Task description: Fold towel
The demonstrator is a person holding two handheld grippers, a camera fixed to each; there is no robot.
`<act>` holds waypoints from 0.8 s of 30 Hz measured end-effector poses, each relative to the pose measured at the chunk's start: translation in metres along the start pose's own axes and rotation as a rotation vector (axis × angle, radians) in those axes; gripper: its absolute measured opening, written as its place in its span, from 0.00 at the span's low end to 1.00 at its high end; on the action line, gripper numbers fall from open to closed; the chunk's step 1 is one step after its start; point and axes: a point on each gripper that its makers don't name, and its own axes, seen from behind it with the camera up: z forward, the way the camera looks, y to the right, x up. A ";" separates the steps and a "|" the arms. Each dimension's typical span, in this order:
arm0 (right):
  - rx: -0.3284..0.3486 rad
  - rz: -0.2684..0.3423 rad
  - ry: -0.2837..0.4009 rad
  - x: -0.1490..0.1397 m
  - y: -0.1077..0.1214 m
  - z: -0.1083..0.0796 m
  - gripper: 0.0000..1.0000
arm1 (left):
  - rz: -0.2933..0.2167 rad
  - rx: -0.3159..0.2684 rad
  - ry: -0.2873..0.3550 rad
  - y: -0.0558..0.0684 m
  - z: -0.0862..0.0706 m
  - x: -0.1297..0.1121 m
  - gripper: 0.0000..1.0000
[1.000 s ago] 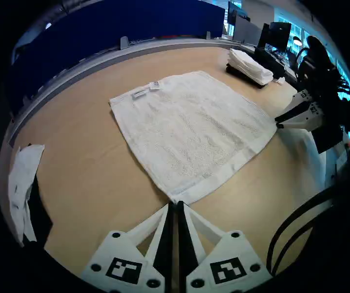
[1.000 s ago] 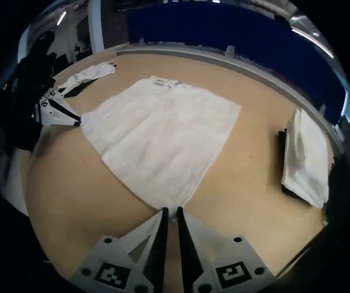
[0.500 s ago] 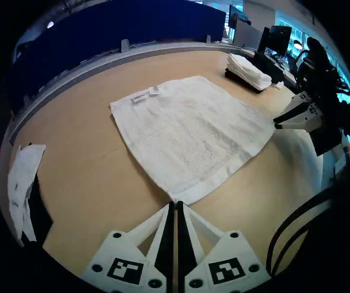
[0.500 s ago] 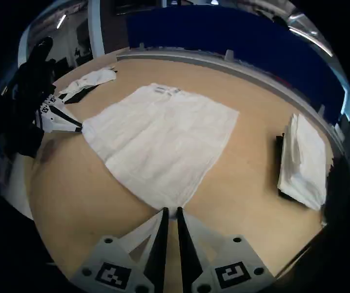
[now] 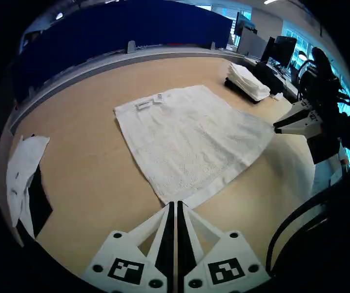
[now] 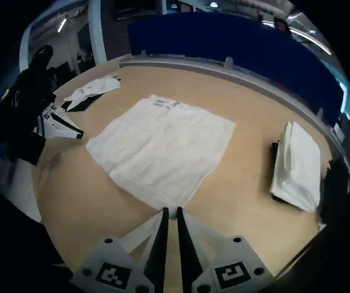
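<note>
A white towel lies spread flat on the wooden table, its label at the far edge. My left gripper is shut on the towel's near corner at the bottom of the left gripper view. My right gripper pinches the adjacent corner of the towel in the right gripper view. Each gripper also appears in the other's view: the right gripper at the towel's right corner, the left gripper at its left corner. Both held corners look slightly raised, with shadow beneath them.
A stack of folded white towels rests on a dark tray at the table's side. A loose white cloth lies over something black near the opposite edge. A blue partition runs along the far edge.
Both grippers have risen and drawn back a little while holding their corners, so the towel appears farther off and its held corners lift off the table.
</note>
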 end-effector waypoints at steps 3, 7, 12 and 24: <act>0.004 0.000 0.003 0.002 -0.001 -0.005 0.13 | -0.013 -0.002 0.003 0.002 -0.007 0.001 0.04; 0.004 0.001 0.003 0.001 -0.002 -0.008 0.13 | -0.016 0.004 0.001 0.002 -0.009 -0.003 0.04; 0.008 0.004 0.004 0.000 -0.003 -0.005 0.13 | -0.002 0.025 -0.010 0.000 -0.004 -0.008 0.11; 0.019 -0.006 0.007 0.002 -0.003 -0.003 0.13 | 0.000 -0.016 -0.069 0.007 0.015 -0.024 0.50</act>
